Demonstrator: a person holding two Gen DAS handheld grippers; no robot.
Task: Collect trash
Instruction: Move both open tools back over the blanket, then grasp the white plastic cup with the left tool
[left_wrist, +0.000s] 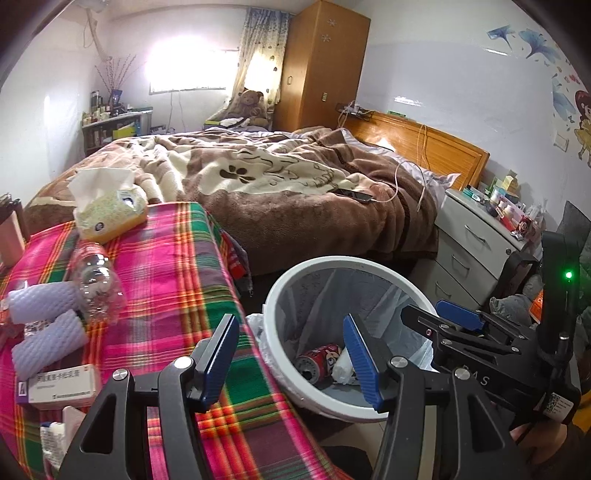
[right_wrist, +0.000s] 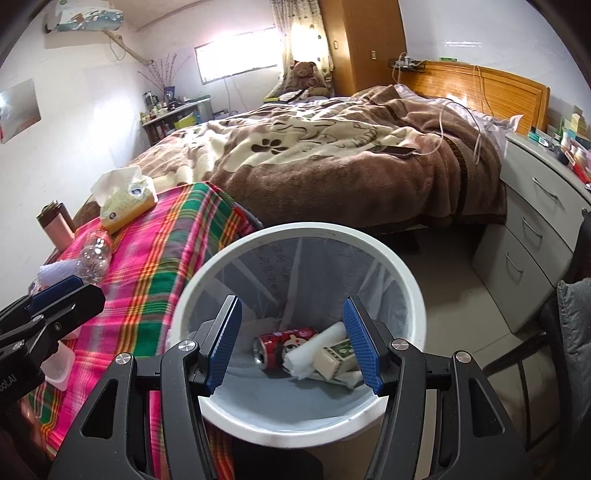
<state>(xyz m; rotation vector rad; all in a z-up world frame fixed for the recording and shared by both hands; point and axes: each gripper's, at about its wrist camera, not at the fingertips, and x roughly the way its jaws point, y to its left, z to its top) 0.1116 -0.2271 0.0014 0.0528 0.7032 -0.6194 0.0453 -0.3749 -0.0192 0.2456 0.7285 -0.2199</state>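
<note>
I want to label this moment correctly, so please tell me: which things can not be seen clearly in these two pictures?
- Trash bin contents: in the left wrist view the left gripper finger covers part; only the red can shows well.
- Medicine box print: too small to read, left wrist view.
- Clear bottle: its lower end is hidden behind the left gripper's finger, right wrist view.
- Nightstand items: cut by the edge.

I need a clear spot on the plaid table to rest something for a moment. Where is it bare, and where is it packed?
Bare cloth runs down the table's right half, from the tissue pack toward the bin. The left edge is crowded: plastic bottle, foam sleeves, medicine box.
</note>
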